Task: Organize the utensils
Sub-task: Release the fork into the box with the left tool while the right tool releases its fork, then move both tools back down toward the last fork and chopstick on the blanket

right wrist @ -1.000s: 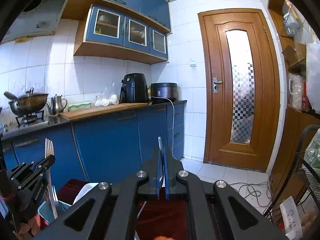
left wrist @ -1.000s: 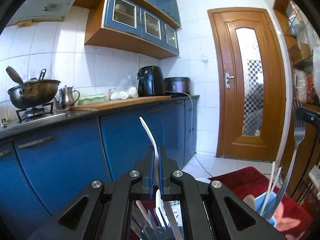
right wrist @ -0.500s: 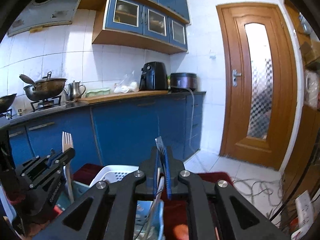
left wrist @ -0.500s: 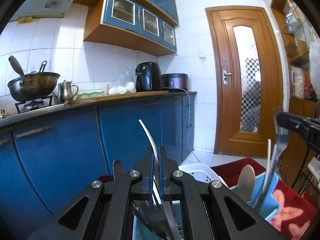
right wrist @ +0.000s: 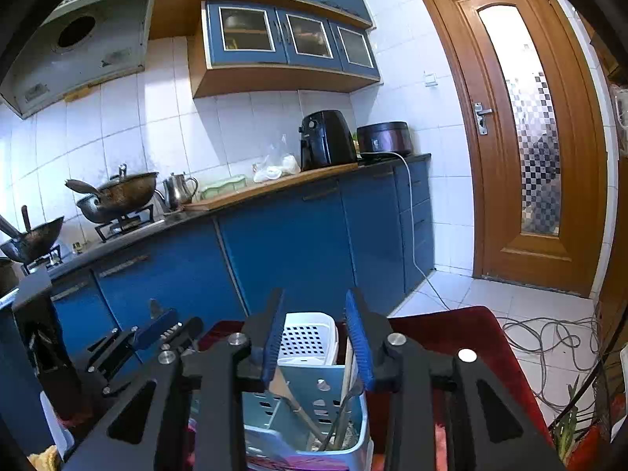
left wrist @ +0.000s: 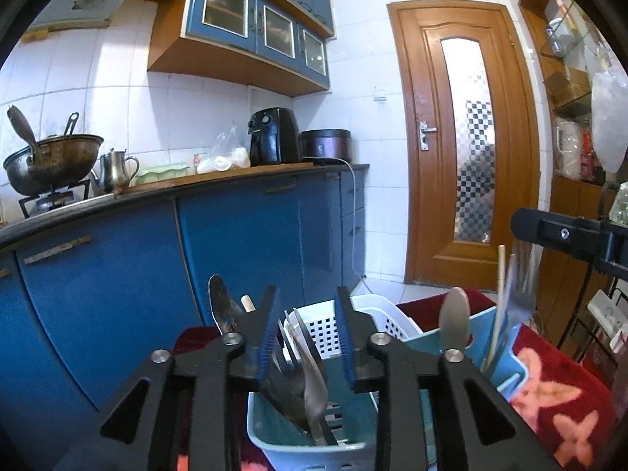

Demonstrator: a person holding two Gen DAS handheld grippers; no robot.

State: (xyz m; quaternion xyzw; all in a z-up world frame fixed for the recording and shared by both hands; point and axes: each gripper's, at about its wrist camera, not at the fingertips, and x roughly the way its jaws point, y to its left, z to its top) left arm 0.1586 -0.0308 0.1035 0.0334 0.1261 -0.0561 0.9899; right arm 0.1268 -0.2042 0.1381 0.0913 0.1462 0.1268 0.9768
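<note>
**Both claws open over the blue caddies, cutlery sitting inside**

So here's the scene. The left claw (left wrist: 306,333) has its two blue-padded fingers spread wide apart, gripping nothing. Right below it sits a light blue caddy (left wrist: 314,451) with a fork (left wrist: 288,337) and a couple of flat metal blades (left wrist: 314,376) leaning in it, tips poking up into the gap between the fingers without touching either pad as far as I can tell. A spoon (left wrist: 219,302) sticks up just left of the left finger.

Behind that is a white perforated basket (left wrist: 376,314), and to the right a second blue caddy (left wrist: 498,337) holding another spoon (left wrist: 454,310), a pale stick (left wrist: 500,274) and a fork (left wrist: 524,294), all roughly upright. Everything rests on a red mat with pink flowers (left wrist: 561,412).

From the right wrist camera, the right claw (right wrist: 318,337) is spread open too, holding nothing. It hangs over a blue caddy (right wrist: 329,384) with a wooden spatula (right wrist: 286,392) leaning one way and a few thin handles (right wrist: 347,361) the other. The white basket (right wrist: 310,337) is just behind it, and the other claw (right wrist: 165,329) shows at the left edge.

Background: blue kitchen cabinets (right wrist: 298,243), an air fryer (right wrist: 325,139) on the worktop (right wrist: 274,184), wooden door (right wrist: 522,117).
</note>
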